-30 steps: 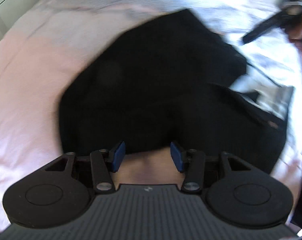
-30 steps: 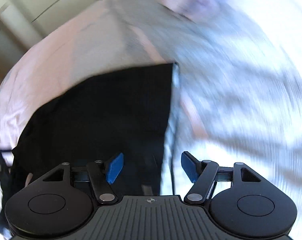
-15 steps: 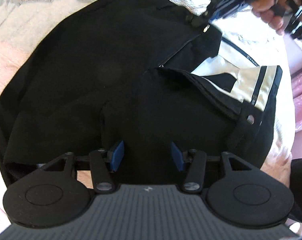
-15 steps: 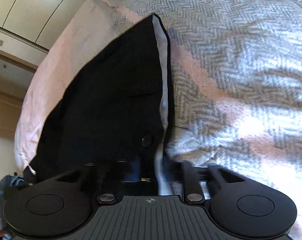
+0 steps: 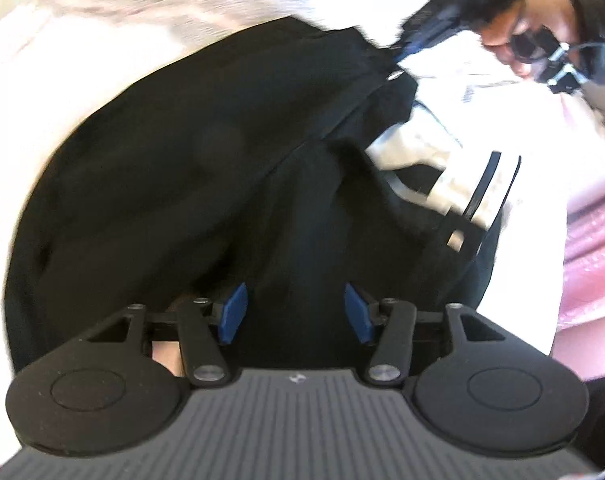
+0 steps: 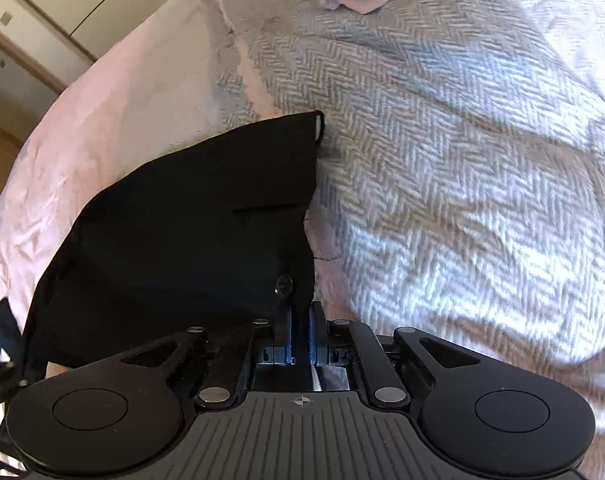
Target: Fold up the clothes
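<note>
Black trousers (image 5: 174,184), spread on the bed (image 6: 462,160) with their length running away leftward, are pinched at the waistband edge by the right gripper (image 6: 300,332), while the left gripper (image 5: 294,312) is held wide above the nearer fabric.

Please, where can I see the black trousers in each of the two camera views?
Left wrist view: the black trousers fill the centre, ahead of the open left gripper.
Right wrist view: lower left, edge pinched in the right gripper.
Shared landmark: the right gripper, seen upper right in the left view.
</note>
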The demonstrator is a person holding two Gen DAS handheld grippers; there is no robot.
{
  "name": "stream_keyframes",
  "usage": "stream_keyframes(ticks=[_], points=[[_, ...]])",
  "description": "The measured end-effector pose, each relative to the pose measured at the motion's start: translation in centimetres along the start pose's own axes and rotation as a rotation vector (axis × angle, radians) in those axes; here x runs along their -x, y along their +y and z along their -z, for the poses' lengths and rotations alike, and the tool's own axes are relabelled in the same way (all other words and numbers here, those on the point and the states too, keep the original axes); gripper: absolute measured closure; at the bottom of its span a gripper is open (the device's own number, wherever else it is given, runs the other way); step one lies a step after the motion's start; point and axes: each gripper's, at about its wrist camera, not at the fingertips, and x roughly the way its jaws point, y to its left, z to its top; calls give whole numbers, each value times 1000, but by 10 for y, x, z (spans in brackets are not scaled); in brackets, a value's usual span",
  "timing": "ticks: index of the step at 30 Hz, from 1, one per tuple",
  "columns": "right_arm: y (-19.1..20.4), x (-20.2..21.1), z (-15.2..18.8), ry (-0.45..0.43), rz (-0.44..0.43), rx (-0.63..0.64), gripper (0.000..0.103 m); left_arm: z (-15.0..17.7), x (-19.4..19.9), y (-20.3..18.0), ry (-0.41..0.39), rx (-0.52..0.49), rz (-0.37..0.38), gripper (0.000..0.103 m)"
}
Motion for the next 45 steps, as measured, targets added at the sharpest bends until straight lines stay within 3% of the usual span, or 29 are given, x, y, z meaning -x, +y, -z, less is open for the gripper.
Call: stream_keyframes(ticks=[3,6,8,12,14,15,18,22,25,29,31,34,39,41,42,45], points=[[23,8,10,-33,117,58,61,49,41,27,-2,80,-113,42],[63,10,25,-65,205,173,61,101,74,56,33,152,-237,39],[98,16,42,-85,217,234,61,146,94,80,73,186,-298,39],[177,15,83,-98,191,302,61,223,108,113,152,221,-268,40],[218,11,107,-85,176,314,60,246,111,125,185,200,-212,69],[236,6,119,-72,165,313,60,251,116,131,181,195,-181,102],[289,-16,153,0,130,308,60,262,134,153,159,184,-94,102],[349,-30,179,60,23,309,60,251,185,216,42,217,-72,102],[387,-40,190,77,-15,384,60,233,210,287,-50,297,-128,98],[411,-59,196,116,-47,391,60,224,235,377,-118,521,-350,78],[422,-64,196,134,-62,421,60,222,249,389,-145,500,-431,62],[431,-73,197,143,-77,453,59,223,249,373,-161,392,-448,40],[432,-90,190,158,-64,438,58,237,185,305,-31,51,-347,36],[431,-96,186,164,-54,442,58,243,156,293,27,-46,-361,36],[430,-99,184,167,-49,444,57,246,142,288,58,-92,-373,41],[426,-105,180,177,-32,442,57,251,122,294,128,-109,-363,96]])
